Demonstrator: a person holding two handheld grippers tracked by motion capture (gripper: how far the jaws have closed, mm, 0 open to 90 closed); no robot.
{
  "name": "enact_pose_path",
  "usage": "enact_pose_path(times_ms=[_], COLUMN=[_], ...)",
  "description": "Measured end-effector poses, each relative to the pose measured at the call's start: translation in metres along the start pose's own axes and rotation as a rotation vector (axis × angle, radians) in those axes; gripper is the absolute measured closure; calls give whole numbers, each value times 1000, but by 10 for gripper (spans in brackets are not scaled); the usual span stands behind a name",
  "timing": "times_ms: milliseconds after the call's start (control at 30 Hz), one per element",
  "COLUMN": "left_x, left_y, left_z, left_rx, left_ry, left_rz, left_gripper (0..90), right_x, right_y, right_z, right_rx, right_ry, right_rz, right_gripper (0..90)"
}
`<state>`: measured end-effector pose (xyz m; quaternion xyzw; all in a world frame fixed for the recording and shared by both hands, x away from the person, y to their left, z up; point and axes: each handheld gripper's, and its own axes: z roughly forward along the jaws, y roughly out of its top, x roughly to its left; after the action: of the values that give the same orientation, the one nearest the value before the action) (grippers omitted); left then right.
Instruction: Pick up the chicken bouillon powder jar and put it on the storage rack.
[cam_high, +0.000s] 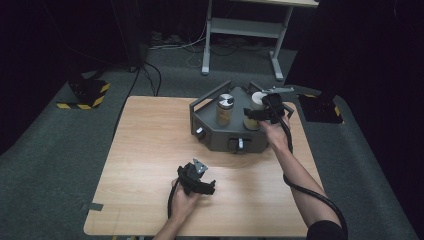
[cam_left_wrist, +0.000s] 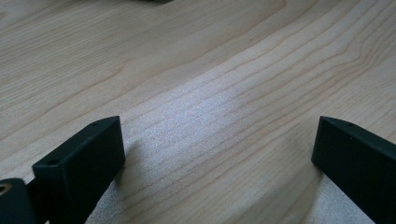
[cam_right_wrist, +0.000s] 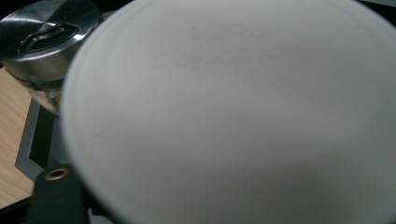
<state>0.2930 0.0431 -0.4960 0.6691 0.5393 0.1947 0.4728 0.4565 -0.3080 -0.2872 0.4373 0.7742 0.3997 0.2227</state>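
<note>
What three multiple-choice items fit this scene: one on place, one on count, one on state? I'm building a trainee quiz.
1. Where do the jars stand?
A. on a shelf
B. on the floor
C. in the grey tray

2. How many jars are there?
A. one
B. two
C. four

3. The left hand-held gripper has its jaws:
A. open
B. shut on a jar
C. shut on a lid

Key:
1 C, both sit inside the grey tray.
2 B, a metal-lidded jar and a white-lidded jar.
3 A, the jaws stand apart over the table with nothing between them.
</note>
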Motion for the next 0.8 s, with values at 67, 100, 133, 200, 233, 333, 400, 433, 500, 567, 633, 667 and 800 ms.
enact_pose_path(times_ms=[67,100,133,200,233,333,400,433,500,567,633,667,800], left_x=[0,0,0,0,0,0,0,0,0,0,0,0,0], left_y=[-1,0,0,0,0,0,0,0,1,-1,0,0,0], left_z=[0,0,0,0,0,0,0,0,0,0,0,0,0], left_rx=[-4,-3,-2,-2,-1,1,3,3,4,-3,3,1,-2], left_ry=[0,0,0,0,0,0,0,0,0,0,-1,-1,-1], left_rz=[-6,-4,-3,-3,-1,2,3,4,7,-4,1,-1,-4], left_gripper=[24,25,24,24,25,24,25,25,25,25,25,24,25], right_x=[1,1,0,-1,-1,-4,-5,-6,-8,-8,-10,-11,-14], right_y=[-1,-4,-5,-7,-8,-12,-16,-19,-23,-25,-30,-31,-39], right_z=[-1,-2,-3,-4,-5,-8,-11,-13,-16,-17,-20,-22,-28], right_rx=[-1,-5,-9,-12,-14,-25,-30,-33,-37,-38,-43,-44,-56], right_ry=[-4,-10,-12,-12,-13,-10,-4,-2,2,4,7,7,7], right_rz=[-4,4,9,15,20,25,24,23,22,25,24,26,28], right_gripper=[151,136,130,124,121,115,113,112,112,112,111,111,111])
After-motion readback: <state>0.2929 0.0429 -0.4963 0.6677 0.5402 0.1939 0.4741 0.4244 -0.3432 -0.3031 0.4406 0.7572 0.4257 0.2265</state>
